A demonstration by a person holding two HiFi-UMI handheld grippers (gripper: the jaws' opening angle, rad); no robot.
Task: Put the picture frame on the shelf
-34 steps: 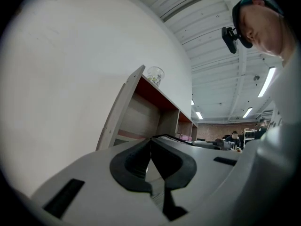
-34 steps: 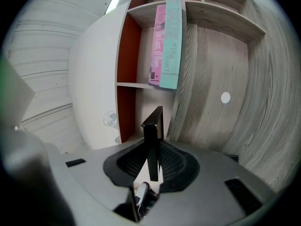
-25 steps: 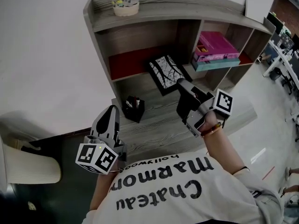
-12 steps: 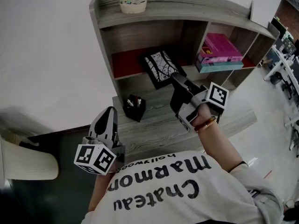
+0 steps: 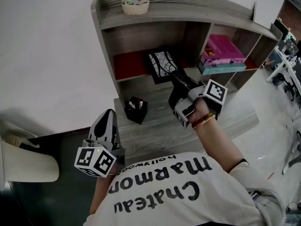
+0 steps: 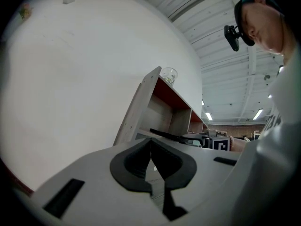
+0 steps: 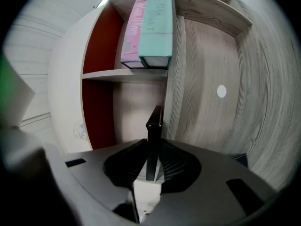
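Observation:
A black picture frame with a black-and-white branch print is tilted at the mouth of the shelf's left compartment, in front of its red back panel. My right gripper is shut on the frame's near edge. In the right gripper view the frame stands edge-on, pinched between the pads of that gripper. My left gripper hangs low by the person's body, off the desk's left front corner. Its jaws meet with nothing between them.
A black pen holder stands on the grey wooden desk just left of the right gripper. Pink and teal books lie in the right compartment. A small pot sits on the shelf top. A cream chair is at far left.
The right gripper has carried the frame up and leftward, deeper towards the red-backed compartment. The left gripper has stayed in place.

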